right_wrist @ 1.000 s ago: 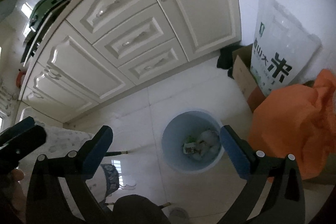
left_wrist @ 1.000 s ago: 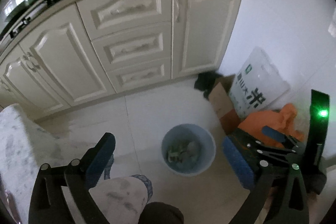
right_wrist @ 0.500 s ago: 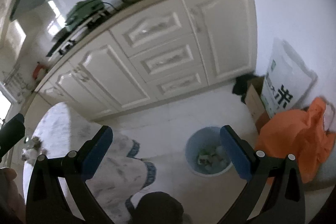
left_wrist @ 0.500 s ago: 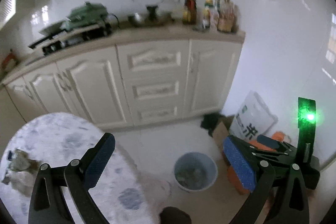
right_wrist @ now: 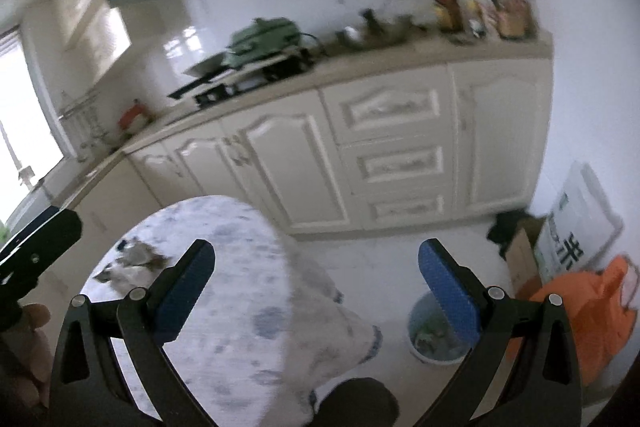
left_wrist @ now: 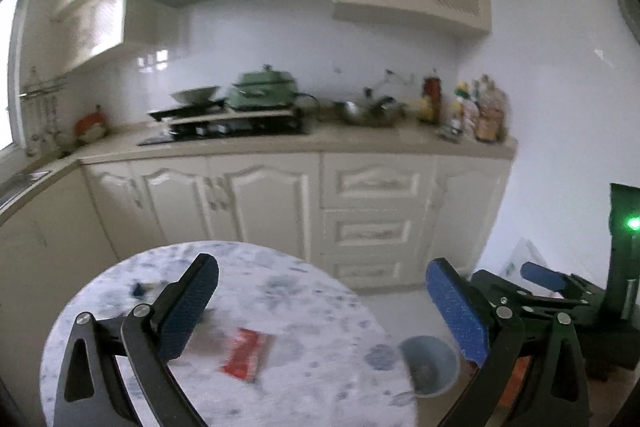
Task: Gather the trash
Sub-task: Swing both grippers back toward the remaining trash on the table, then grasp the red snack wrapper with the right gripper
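A red wrapper [left_wrist: 245, 354] lies on the round marble-patterned table [left_wrist: 312, 291], below and between the fingers of my left gripper [left_wrist: 322, 307], which is open and empty. Crumpled paper scraps [right_wrist: 132, 261] sit at the table's far left in the right wrist view. A light blue bin [left_wrist: 430, 363] holding trash stands on the floor right of the table; the same bin [right_wrist: 434, 337] shows low down in the right wrist view. My right gripper [right_wrist: 316, 293] hangs open and empty above the table's right edge. Both views are blurred.
Cream kitchen cabinets [left_wrist: 376, 203] and a counter with a stove, pans and bottles [left_wrist: 476, 111] fill the background. An orange bag [right_wrist: 576, 311], a cardboard box [right_wrist: 520, 259] and a white rice sack [right_wrist: 576, 227] stand by the right wall. A dark knee [right_wrist: 352, 403] shows at the bottom.
Both grippers have tilted up from looking down at the bin on the floor. The table with its trash and the upper kitchen have come into view, and the bin now sits low.
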Demonstrator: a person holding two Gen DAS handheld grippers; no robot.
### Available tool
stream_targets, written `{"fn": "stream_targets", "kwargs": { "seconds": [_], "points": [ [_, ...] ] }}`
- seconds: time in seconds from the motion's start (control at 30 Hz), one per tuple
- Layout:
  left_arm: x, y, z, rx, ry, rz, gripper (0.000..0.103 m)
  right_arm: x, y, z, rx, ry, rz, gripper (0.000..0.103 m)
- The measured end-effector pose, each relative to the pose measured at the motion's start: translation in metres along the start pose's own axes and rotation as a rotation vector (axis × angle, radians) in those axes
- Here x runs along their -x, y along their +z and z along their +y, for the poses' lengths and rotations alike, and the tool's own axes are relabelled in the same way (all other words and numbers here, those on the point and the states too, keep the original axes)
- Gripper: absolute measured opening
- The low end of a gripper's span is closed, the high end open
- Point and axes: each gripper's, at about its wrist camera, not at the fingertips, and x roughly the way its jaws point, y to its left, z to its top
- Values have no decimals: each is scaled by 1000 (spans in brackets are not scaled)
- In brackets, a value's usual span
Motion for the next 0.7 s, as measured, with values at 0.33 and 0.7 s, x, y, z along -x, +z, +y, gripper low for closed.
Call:
{"fn": "stream_targets", "kwargs": {
  "seconds": [0.33,0.7],
  "points": [
    [84,-53,37,55,172,-91,102,15,-3,94,124,122,-71,103],
    [144,-95,61,148,262,-148,102,34,-26,165,287,204,-123,103]
  ]
}}
